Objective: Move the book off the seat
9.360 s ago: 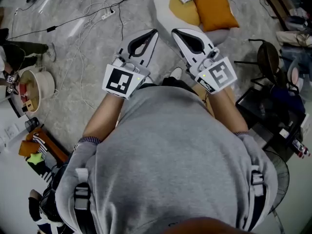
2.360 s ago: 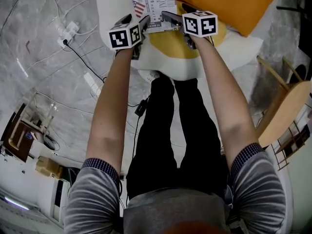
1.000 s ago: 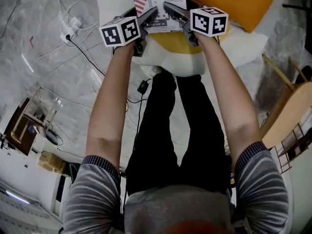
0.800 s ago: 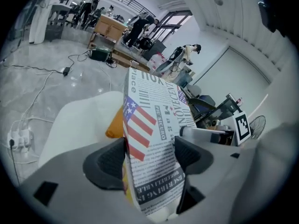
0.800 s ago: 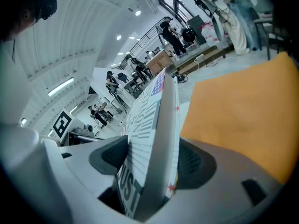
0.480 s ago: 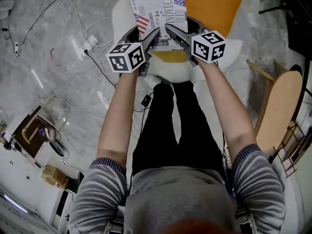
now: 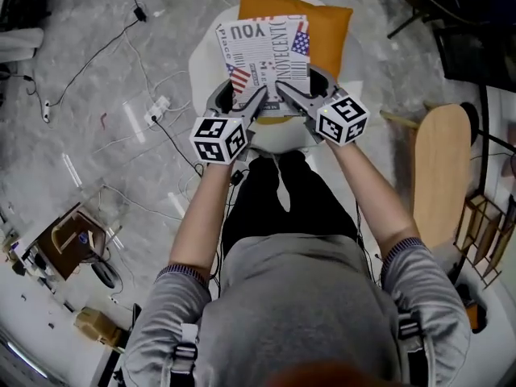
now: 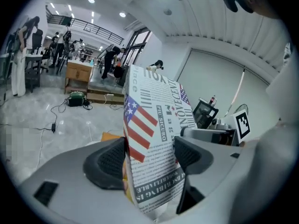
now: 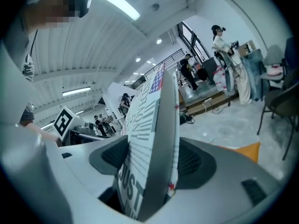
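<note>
The book point(image 7: 264, 51), with a newsprint and flag cover, is held up above the white seat point(image 7: 202, 55), its lower edge clamped from both sides. My left gripper point(image 7: 256, 98) is shut on its lower left corner and my right gripper point(image 7: 285, 93) on its lower right corner. In the left gripper view the book point(image 8: 156, 134) stands upright between the pads of the left gripper point(image 8: 149, 155). The right gripper view shows the book point(image 9: 148, 134) edge-on, pinched in the right gripper point(image 9: 152, 161). An orange pillow point(image 7: 329, 24) lies on the seat behind the book.
A power strip point(image 7: 156, 110) and cables lie on the grey floor to the left. A wooden chair point(image 7: 440, 176) stands at the right, a dark chair point(image 7: 476, 31) at the upper right, a small wooden stool point(image 7: 68, 242) at the lower left. People stand far off.
Both grippers have risen together with the book, lifting it off the yellow cushion. The seat now looks smaller and farther below as the person has straightened up.
</note>
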The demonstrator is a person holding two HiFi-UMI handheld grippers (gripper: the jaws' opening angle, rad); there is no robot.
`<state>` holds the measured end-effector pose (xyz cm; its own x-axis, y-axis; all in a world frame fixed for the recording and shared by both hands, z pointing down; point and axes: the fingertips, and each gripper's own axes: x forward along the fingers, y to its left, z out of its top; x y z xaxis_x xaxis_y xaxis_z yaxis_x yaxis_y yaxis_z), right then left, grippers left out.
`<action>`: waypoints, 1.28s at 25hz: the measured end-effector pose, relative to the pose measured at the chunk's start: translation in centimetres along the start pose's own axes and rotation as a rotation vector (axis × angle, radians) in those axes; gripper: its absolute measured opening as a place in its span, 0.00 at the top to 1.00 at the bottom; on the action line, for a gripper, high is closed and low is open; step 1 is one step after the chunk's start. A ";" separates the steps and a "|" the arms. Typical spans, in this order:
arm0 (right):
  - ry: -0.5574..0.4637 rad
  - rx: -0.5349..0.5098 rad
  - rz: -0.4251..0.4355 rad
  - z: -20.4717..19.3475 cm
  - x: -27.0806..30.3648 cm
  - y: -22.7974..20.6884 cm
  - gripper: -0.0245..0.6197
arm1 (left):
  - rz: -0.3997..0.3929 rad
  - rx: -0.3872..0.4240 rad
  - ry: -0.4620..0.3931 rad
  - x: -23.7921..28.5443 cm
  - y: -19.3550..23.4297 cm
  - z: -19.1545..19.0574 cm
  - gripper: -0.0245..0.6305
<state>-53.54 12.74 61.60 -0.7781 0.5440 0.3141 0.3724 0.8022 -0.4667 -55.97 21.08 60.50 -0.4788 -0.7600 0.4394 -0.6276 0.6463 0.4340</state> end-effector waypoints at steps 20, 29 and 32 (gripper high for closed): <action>-0.384 -0.285 -0.446 10.7 -23.3 19.0 0.47 | -0.531 0.354 -0.167 -16.7 -22.4 10.1 0.44; -0.435 -0.327 -0.698 10.9 -28.0 24.2 0.49 | -0.781 0.523 -0.170 -20.3 -27.3 10.9 0.44; -0.473 -0.306 -0.777 7.6 -33.4 25.9 0.49 | -0.868 0.567 -0.151 -22.2 -32.2 7.1 0.44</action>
<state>-21.72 13.49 32.74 -0.9619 -0.2693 0.0478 -0.2701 0.9628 -0.0112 -29.51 16.60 31.14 0.2271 -0.9733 0.0336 -0.9694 -0.2226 0.1036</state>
